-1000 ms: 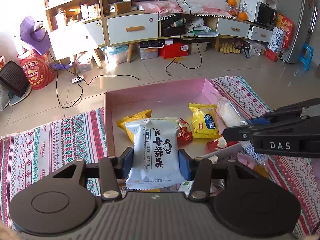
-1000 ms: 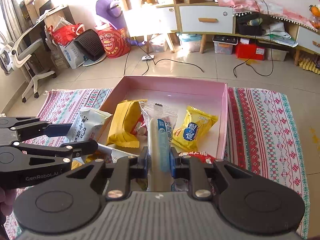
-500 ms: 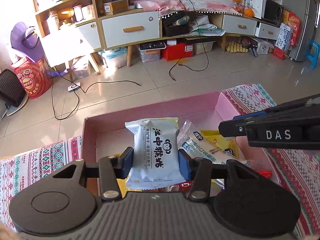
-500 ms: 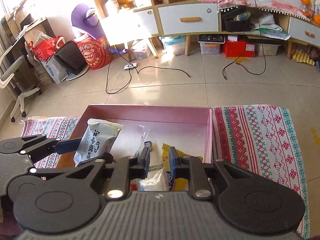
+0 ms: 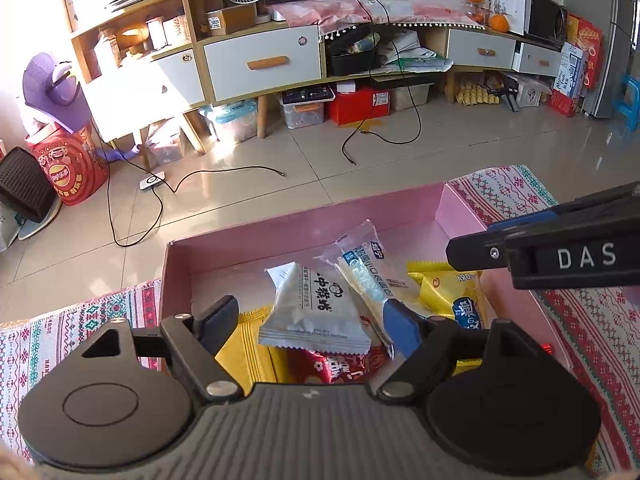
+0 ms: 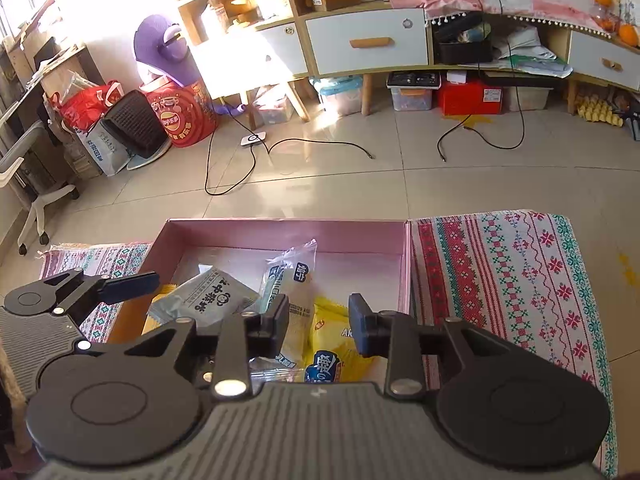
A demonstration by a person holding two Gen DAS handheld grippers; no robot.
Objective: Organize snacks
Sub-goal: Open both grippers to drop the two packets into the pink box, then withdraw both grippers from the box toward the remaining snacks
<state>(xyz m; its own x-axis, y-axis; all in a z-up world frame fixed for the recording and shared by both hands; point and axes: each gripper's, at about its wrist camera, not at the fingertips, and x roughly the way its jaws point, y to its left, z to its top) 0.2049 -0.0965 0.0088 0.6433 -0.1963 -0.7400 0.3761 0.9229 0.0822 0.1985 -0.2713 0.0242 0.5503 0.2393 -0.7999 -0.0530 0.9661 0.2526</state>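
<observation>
Both hand-held grippers are now spread wide, left (image 5: 308, 318) and right (image 6: 318, 322). The white snack pack (image 5: 316, 312) and clear pack (image 6: 290, 292), let go, lie in the pink box (image 6: 280, 226) at 12 o'clock. More snacks can be fetched next.

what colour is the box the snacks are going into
Pink, inside and out: the shallow cardboard box has pink walls. It shows best in the right wrist view.
</observation>
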